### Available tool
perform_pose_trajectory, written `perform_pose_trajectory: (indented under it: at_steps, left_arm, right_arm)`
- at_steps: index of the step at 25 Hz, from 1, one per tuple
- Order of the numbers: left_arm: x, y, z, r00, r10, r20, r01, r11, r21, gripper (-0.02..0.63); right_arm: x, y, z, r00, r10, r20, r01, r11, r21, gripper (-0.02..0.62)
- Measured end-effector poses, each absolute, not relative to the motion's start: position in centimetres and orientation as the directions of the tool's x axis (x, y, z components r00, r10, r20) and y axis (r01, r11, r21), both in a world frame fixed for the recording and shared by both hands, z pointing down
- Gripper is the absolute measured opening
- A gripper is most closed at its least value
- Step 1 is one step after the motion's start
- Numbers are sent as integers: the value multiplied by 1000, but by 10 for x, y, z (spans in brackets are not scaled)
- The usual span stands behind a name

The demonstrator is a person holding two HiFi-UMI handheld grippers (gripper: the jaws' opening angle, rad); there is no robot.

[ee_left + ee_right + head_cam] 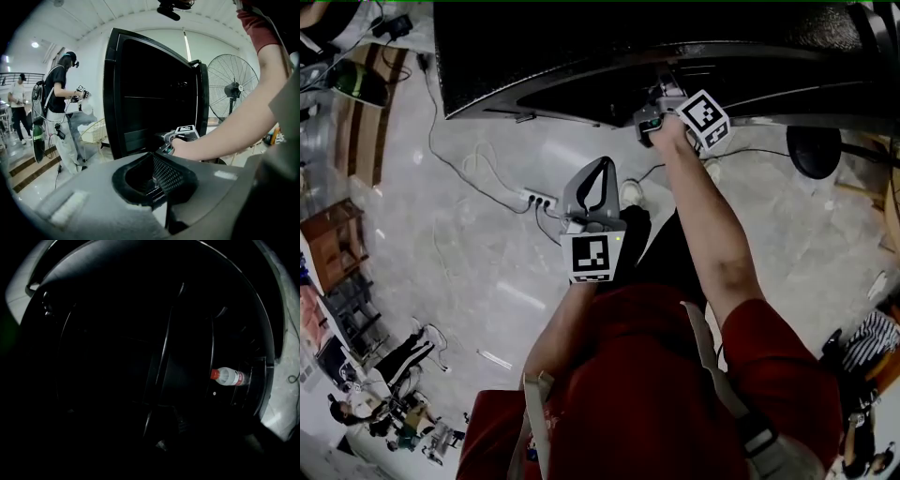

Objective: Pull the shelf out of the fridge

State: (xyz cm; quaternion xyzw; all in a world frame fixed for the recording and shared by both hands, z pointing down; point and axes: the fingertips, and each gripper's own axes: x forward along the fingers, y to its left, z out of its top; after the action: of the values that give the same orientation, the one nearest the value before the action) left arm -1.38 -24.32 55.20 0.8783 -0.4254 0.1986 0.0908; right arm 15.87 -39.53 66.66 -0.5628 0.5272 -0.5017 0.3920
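Two tongs: the right tongs (652, 120) gape wide, empty, at the mouth of the dark fridge (581, 56) where the shelf (163, 348) sits inside; the left tongs (602, 169) hang back, closed on nothing. I'd judge the shelf stiff and fairly light, best gripped mid front edge and pulled straight.

Head view: we look steeply down at the fridge (581, 56) from above.
Left gripper view: we face its front from nearby.
Right gripper view: we peer inside its dark interior.
Shared: the fridge.
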Motion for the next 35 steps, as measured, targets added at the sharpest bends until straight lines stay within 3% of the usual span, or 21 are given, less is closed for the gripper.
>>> perform_pose_trajectory:
  at_steps: [4,15,26,35]
  left_arm:
    - [-15,-236,556,554,-710,436,-786,-618,-7,-2]
    - [-14,-238,564,514,-731,448,-828,-560,36,-2]
    - [-9,-248,570,509,-724,465,-830,-556,43,-2]
    - [-20,-247,577,503,-715,485,-829,-558,37,-2]
  right_arm:
    - [162,-406,670,6,-996,91,-98,-91,-991,258]
    - [164,-431,669,82,-996,39,-8,-40,-999,238]
    - [189,-454,666,188,-979,81,-3,-83,-997,50]
    - [188,-458,662,183,-983,25,7,-24,-1000,11]
